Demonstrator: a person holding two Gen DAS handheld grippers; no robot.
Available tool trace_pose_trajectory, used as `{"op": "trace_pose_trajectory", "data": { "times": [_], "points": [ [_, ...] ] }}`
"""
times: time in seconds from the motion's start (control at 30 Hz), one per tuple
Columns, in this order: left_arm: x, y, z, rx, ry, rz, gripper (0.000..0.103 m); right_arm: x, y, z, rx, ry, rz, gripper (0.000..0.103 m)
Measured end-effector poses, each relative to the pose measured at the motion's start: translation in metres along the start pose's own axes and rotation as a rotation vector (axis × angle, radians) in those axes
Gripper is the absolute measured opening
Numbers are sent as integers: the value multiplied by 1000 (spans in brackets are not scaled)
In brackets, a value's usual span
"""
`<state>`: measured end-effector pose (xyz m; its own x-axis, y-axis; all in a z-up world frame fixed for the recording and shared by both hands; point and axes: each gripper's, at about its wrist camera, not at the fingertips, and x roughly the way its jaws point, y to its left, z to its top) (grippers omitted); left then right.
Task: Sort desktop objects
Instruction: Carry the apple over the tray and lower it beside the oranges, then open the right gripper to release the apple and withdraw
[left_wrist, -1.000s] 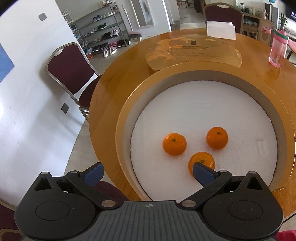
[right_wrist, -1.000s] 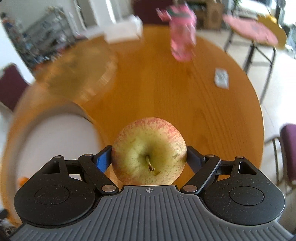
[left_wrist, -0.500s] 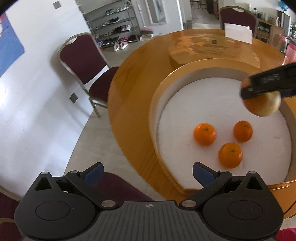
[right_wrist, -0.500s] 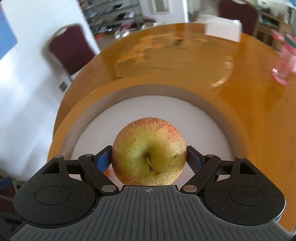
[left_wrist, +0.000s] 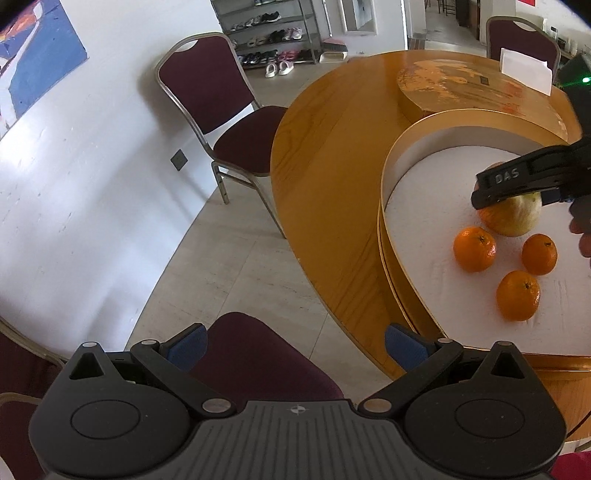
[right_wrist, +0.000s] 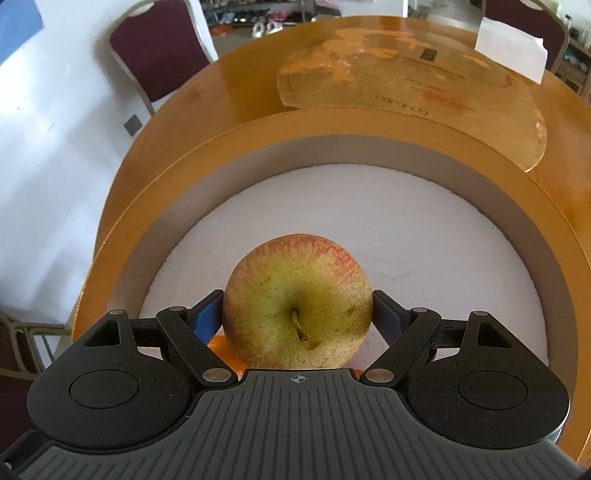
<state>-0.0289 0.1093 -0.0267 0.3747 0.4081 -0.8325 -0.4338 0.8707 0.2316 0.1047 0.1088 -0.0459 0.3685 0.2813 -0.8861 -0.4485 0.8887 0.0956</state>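
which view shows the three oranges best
The left wrist view. All three oranges lie in the open on the tray's white floor. In the right wrist view the apple and right gripper hide them, leaving only orange slivers.

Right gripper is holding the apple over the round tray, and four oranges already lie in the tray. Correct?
Not quite: three oranges lie in the round tray, not four, as the left wrist view shows. The right gripper does hold the apple over it.

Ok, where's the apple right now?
Clamped in the right gripper, the apple hangs over the round tray, just behind three oranges.
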Motion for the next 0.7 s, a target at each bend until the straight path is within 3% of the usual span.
{"op": "trace_pose_trajectory", "data": {
  "times": [0.33,0.7],
  "points": [
    [-4,-8,2,18,-8,-19,103,1,0,-2,-20,34,7,86],
    [-16,-33,4,77,-50,-48,103,-58,-17,-12,-11,-74,47,91]
  ]
}}
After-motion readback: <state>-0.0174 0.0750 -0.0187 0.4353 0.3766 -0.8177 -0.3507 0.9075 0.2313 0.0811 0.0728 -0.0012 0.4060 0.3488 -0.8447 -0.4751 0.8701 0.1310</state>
